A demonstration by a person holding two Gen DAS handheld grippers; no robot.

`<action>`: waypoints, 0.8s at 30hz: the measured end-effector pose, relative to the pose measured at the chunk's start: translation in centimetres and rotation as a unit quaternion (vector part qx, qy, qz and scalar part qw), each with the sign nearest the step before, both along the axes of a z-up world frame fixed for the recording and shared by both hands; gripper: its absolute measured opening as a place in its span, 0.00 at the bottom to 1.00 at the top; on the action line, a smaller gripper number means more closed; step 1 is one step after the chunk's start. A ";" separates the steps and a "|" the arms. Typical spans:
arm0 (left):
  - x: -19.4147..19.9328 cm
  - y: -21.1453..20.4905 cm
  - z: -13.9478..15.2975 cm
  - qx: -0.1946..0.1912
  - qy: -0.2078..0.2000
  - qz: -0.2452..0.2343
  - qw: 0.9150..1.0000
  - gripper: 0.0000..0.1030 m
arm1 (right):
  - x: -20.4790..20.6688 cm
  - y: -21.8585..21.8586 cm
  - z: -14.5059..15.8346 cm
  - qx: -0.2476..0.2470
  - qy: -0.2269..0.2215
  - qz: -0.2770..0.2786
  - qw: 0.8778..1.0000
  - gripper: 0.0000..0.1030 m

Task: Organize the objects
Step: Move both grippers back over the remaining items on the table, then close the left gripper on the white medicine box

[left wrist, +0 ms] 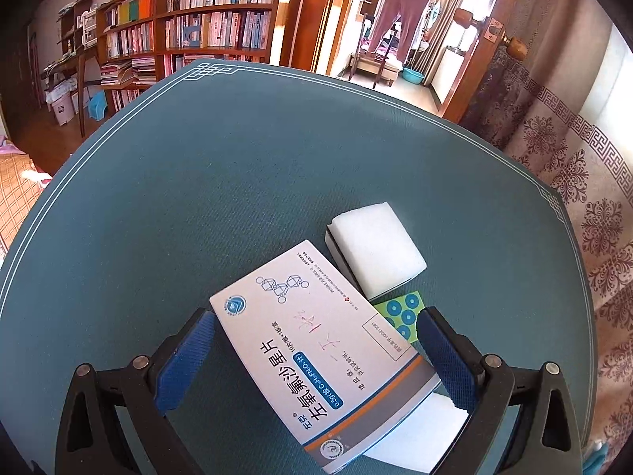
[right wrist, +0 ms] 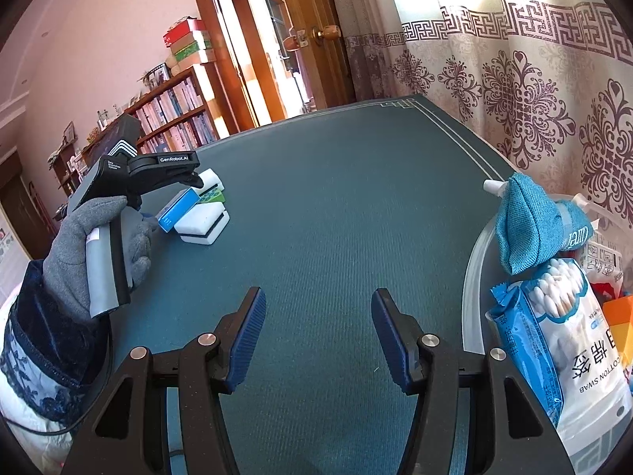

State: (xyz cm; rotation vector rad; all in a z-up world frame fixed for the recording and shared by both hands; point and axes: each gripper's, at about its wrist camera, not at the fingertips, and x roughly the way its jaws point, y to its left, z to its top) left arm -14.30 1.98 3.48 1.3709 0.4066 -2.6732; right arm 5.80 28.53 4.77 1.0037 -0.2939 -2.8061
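The left gripper (left wrist: 316,352) stood spread wide around one white-and-blue medicine box (left wrist: 316,360), its blue pads (left wrist: 186,364) apart from the box sides, clamping nothing. In the left wrist view the box lay tilted across two white sponge blocks, one (left wrist: 415,431) under its near end and one (left wrist: 376,249) beyond its far end; one green card with blue dots (left wrist: 403,316) lay between the blocks, partly under the box. This group sat toward the right edge of the teal tabletop (left wrist: 198,198). The right gripper (right wrist: 316,336) hung released over bare tabletop, holding nothing. At the right edge stood one clear tub (right wrist: 472,277) holding one cotton swab pack (right wrist: 561,336) and one blue cloth pouch (right wrist: 530,225); its other contents could not be made out. One gloved hand (right wrist: 79,245) gripped the left tool's handle.
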 end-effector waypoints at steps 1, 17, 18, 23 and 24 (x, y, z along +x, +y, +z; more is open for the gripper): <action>0.2 -0.1 -0.1 0.001 -0.001 -0.002 1.000 1.00 | 0.0 0.0 0.0 -0.001 0.000 -0.001 1.000 0.56; 2.9 -3.3 -0.9 -0.034 -0.004 -0.008 0.999 1.00 | 0.5 -2.4 0.1 0.009 -0.001 0.023 1.000 0.56; 2.9 -3.3 -0.9 -0.037 -0.002 -0.010 0.999 1.00 | 0.5 -2.6 0.1 0.011 -0.001 0.024 1.000 0.56; 2.7 -2.7 -1.6 -0.055 -0.005 -0.030 0.998 0.90 | 0.6 -3.3 0.2 0.021 -0.002 0.028 0.999 0.56; 2.7 -2.6 -1.6 -0.068 0.000 -0.032 0.997 0.89 | 0.5 -3.4 0.2 0.020 -0.004 0.030 0.999 0.56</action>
